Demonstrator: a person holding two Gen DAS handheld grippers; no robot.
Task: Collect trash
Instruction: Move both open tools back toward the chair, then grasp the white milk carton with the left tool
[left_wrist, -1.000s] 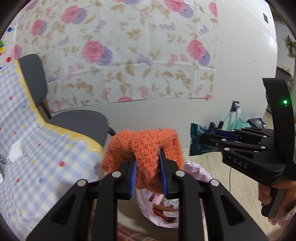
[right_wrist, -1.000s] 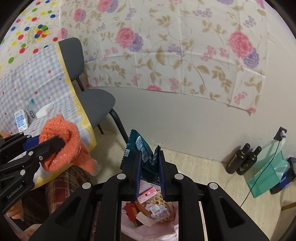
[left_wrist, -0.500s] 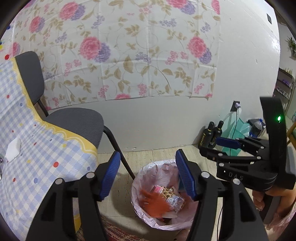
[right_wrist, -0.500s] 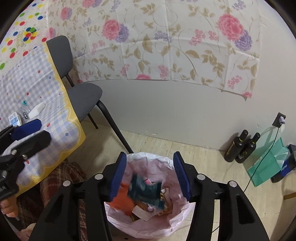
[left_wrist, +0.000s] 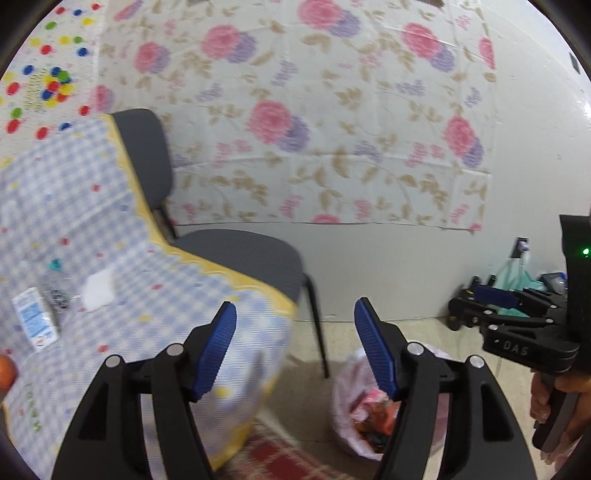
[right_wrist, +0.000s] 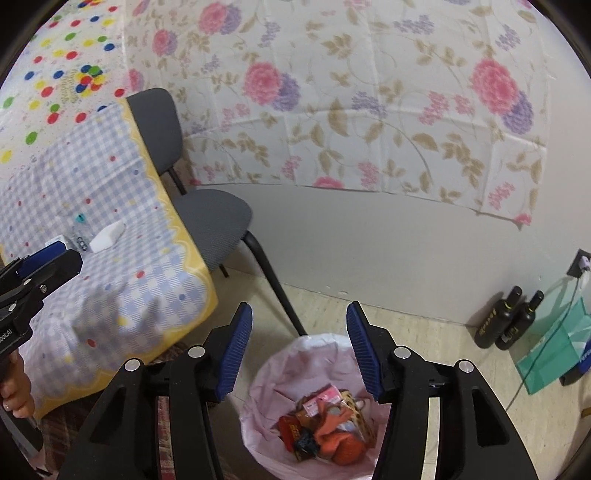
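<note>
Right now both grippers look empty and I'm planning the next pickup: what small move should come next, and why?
Probably swing the left gripper toward the white wad on the checked tablecloth. Both grippers are open and empty, the right gripper hangs over the bin, and the wad lies nearest the left one.

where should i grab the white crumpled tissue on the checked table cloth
Take the white crumpled tissue across its narrow width, coming straight down with the open left gripper. It lies flat and elongated on the blue checked tablecloth, with a small clear bottle close beside it, so avoid that side.
</note>
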